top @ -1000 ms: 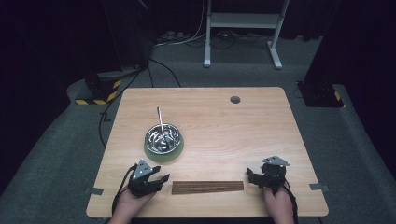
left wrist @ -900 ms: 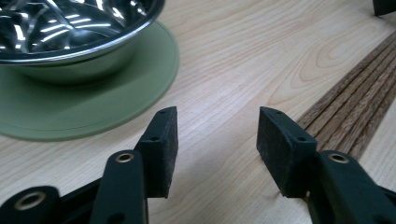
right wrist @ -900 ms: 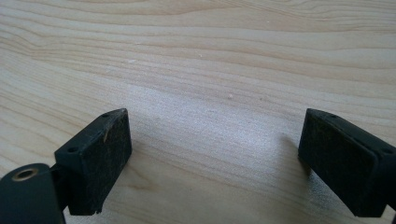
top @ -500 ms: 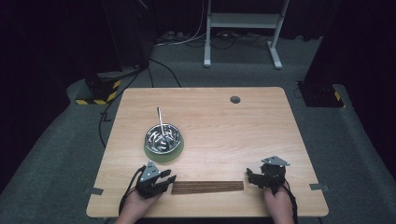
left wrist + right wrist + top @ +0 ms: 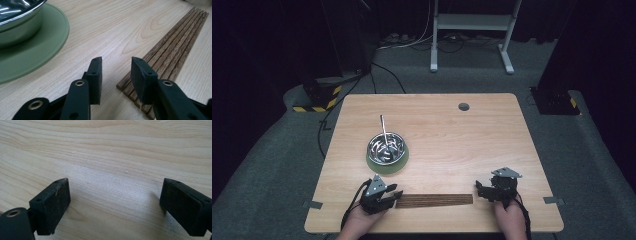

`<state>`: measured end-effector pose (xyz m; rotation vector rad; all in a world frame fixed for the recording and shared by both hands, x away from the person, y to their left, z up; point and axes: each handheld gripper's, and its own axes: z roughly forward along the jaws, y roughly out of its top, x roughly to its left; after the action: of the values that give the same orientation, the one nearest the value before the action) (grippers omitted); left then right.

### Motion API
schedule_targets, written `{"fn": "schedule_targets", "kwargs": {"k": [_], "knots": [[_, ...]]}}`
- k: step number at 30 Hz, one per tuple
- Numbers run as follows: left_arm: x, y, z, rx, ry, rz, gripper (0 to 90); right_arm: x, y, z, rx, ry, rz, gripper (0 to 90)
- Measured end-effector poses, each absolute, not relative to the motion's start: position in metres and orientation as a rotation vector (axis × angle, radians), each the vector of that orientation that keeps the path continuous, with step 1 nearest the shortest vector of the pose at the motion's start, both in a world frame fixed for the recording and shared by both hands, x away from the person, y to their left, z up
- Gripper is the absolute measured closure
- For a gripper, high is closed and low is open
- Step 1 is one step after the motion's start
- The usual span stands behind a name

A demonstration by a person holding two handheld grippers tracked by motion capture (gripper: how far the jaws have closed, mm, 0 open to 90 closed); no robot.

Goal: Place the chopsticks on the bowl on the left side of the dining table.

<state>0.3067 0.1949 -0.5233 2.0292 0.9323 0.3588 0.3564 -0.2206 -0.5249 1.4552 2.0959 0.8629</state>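
Observation:
A row of dark wooden chopsticks [image 5: 434, 200] lies flat near the table's front edge, between my two grippers. My left gripper [image 5: 395, 195] rests at the row's left end, open. In the left gripper view its gap [image 5: 116, 65] is narrow; the jaws have just been closing, then opened slightly. The end of the nearest of the chopsticks [image 5: 175, 42] lies partly in that gap, and no pad presses on it. My right gripper [image 5: 479, 189] sits just past the row's right end. It is wide open [image 5: 115, 195] over bare wood.
A steel bowl [image 5: 386, 146] with a metal utensil [image 5: 383, 126] standing in it sits on a green mat [image 5: 377, 166], just behind the left gripper. A round cable hole [image 5: 463, 106] marks the table's far side. A white stand [image 5: 472, 22] is on the floor beyond.
The left gripper has shifted a little to the right, up to the chopsticks' left end, and its jaws have narrowed. The right gripper has stayed still.

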Motion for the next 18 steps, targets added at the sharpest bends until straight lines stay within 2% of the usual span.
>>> {"fn": "schedule_targets", "kwargs": {"k": [18], "knots": [[0.3085,0.1890,-0.5256,2.064,0.967,0.393,65.2,0.3553,-0.2206,-0.5240,1.450,2.129,0.862,9.3]]}}
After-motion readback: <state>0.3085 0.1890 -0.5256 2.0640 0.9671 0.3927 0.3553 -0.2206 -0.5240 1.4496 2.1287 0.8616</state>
